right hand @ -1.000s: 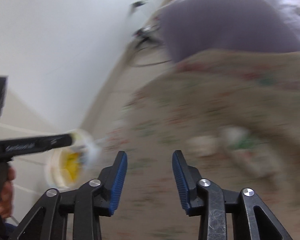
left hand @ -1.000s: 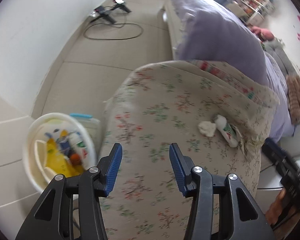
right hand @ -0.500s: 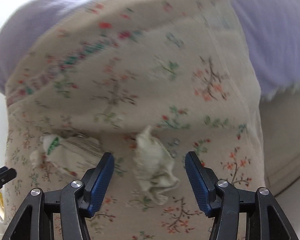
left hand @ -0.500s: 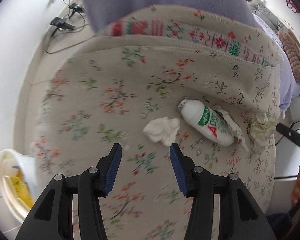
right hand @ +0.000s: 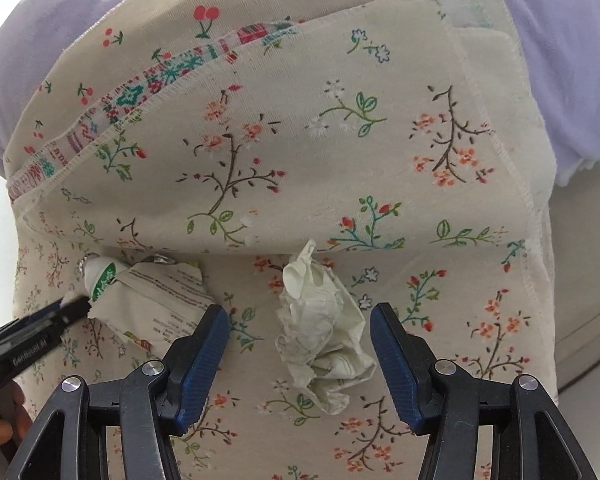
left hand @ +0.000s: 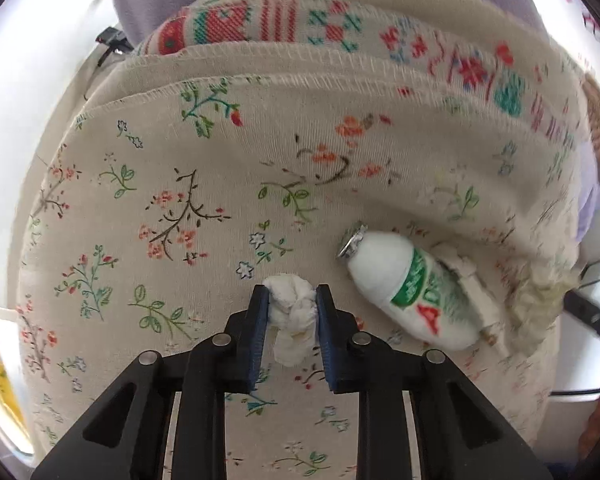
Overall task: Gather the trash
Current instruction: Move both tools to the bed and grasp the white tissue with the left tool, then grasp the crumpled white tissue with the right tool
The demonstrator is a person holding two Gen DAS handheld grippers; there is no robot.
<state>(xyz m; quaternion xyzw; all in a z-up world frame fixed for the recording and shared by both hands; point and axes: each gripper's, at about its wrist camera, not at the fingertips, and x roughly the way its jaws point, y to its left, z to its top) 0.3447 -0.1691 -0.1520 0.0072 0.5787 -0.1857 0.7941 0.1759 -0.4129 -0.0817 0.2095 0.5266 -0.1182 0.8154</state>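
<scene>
Left gripper point(left hand: 290, 308): jaws narrow, clamped on the white tissue wad point(left hand: 292, 316); the wad fills the gap pad to pad, its lower end hanging toward the wrist; it rests on or just above the floral cloth point(left hand: 180, 184), which of the two cannot be told.

Right gripper point(right hand: 298, 340): jaws wide, nothing held; both pads apart from the crumpled paper point(right hand: 324, 332), which lies between them.

Key relation: the crumpled paper sits directly ahead of the right gripper, centred in the gap; its long axis runs roughly along the fingers, so the jaws close across its narrow width; judged ready for closing with little or no advance.

Landmark, drink bottle point(left hand: 408, 292): lies on its side just right of the tissue wad, foil cap toward the wad, not touching it; in the right wrist view the bottle point(right hand: 100, 276) lies well left of the crumpled paper, partly under a printed paper wrapper point(right hand: 160, 296).

Nearer arm: left for the bottle; right for the crumpled paper.

Edges and room: cloth is open beyond the bottle; the cloth's edge falls away on its right; lift room above both grippers appears open.

Risk: judged slight, a pad pinching cloth along with paper.
</scene>
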